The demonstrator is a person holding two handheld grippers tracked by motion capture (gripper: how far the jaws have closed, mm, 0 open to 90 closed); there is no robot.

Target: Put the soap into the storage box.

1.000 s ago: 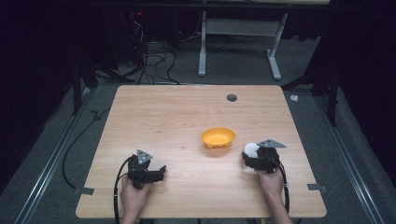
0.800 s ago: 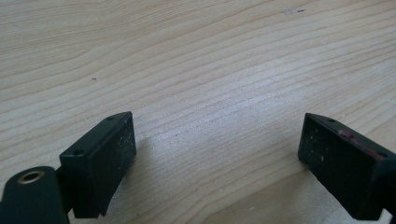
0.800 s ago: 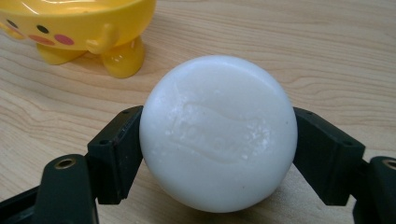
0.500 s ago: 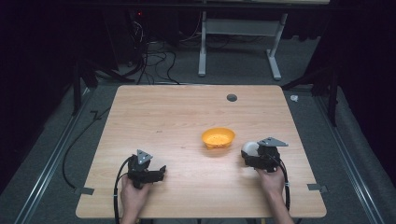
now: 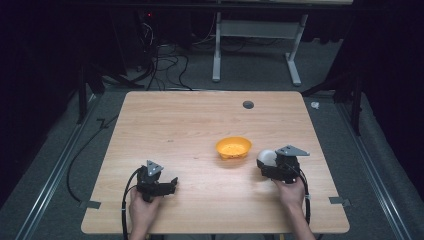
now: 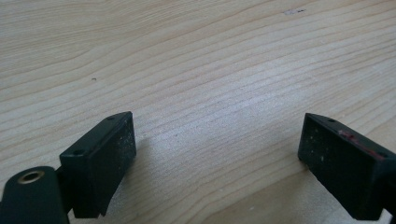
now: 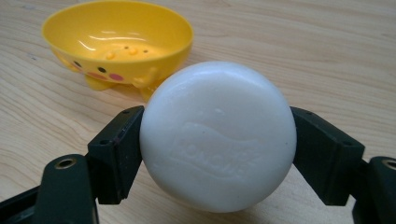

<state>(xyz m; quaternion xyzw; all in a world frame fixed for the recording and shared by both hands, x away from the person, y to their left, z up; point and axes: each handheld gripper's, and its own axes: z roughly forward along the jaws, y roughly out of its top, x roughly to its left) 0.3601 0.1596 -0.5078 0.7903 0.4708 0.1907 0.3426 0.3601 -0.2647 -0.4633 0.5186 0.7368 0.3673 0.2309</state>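
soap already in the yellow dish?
No. The soap is clamped between the right tool's jaws, outside and in front of the dish, whose inside holds nothing.

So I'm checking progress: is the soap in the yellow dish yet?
Not yet. The soap is clamped in the right tongs, beside the empty dish.

White round soap bar with an embossed mark, yellow bowl with painted black dots and pink cheek spots, pale wood-grain table, black claw blocks, grey floor.
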